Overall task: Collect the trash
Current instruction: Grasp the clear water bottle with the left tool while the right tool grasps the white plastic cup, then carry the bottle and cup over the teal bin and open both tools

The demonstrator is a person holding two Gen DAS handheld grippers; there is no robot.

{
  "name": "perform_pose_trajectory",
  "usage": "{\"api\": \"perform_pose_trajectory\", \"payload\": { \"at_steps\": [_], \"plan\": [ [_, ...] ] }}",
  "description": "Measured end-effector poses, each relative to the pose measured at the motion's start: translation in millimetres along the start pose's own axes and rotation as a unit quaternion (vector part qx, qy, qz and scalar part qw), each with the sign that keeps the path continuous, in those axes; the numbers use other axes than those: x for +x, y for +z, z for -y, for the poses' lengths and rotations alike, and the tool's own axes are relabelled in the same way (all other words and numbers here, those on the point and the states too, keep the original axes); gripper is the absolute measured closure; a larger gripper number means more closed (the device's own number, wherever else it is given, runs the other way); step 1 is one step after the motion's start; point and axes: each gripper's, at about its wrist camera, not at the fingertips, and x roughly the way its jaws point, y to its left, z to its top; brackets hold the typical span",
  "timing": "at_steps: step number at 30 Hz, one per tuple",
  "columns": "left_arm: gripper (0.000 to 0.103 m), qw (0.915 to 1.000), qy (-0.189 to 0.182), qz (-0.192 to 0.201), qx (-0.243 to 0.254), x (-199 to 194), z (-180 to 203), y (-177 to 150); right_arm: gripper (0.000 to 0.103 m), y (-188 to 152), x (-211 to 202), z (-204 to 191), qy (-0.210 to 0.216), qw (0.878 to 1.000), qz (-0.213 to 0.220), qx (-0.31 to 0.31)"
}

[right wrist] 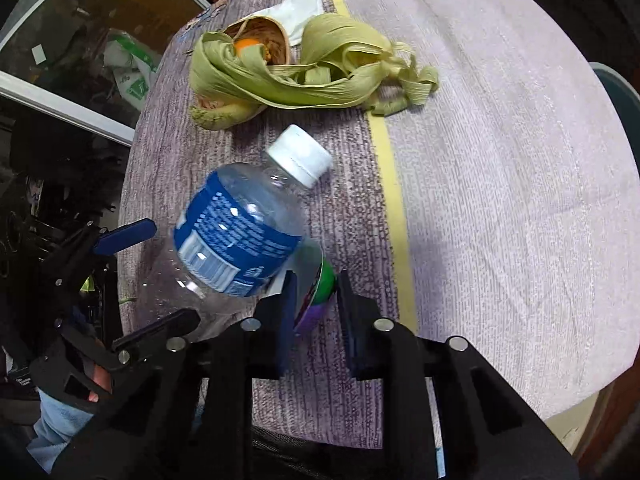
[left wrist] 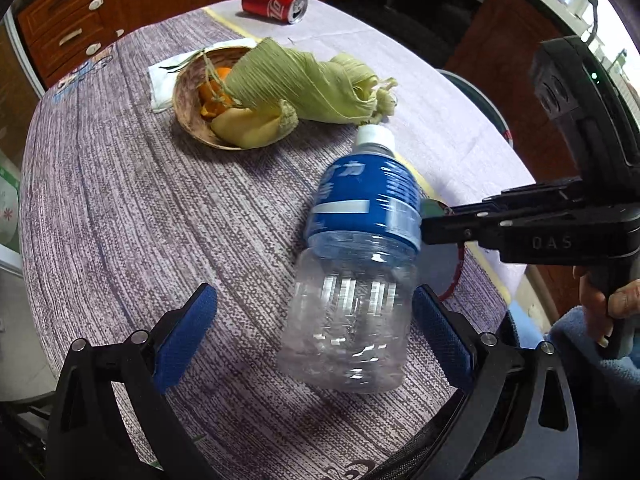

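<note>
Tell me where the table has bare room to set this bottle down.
Bare cloth lies right of the yellow stripe, out to the table edge, and left of the bottle, below the bowl. It is crowded around the bowl and corn husks; the red can lies at the far edge.

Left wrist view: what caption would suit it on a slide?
Open left gripper straddles an empty plastic bottle tilted over the table.

An empty clear bottle (left wrist: 352,272) with a blue label and white cap tilts above the tablecloth. Corn husks (left wrist: 304,80) lie beyond it. A red can (left wrist: 274,3) lies farther off on its side.
</note>
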Motion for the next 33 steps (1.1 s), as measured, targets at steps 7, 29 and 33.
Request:
{"api": "perform_pose_trajectory", "payload": {
  "at_steps": [7,29,33],
  "plan": [
    [0.005,0.9999,0.004,-0.012,0.010,15.3,8.9,4.9,0.097,6.8,-26.6,17.1,-0.058,0.996,0.060,-0.007],
    [0.038,0.9996,0.022,0.011,0.011,7.4,40.0,0.5,0.097,-3.3,-39.5,59.3,-0.037,0.996,0.070,0.032],
    [0.038,0.9995,0.011,0.026,0.016,-5.5,52.9,9.7,0.097,-5.3,-49.7,68.3,-0.033,0.995,0.080,0.039]
  ]
}}
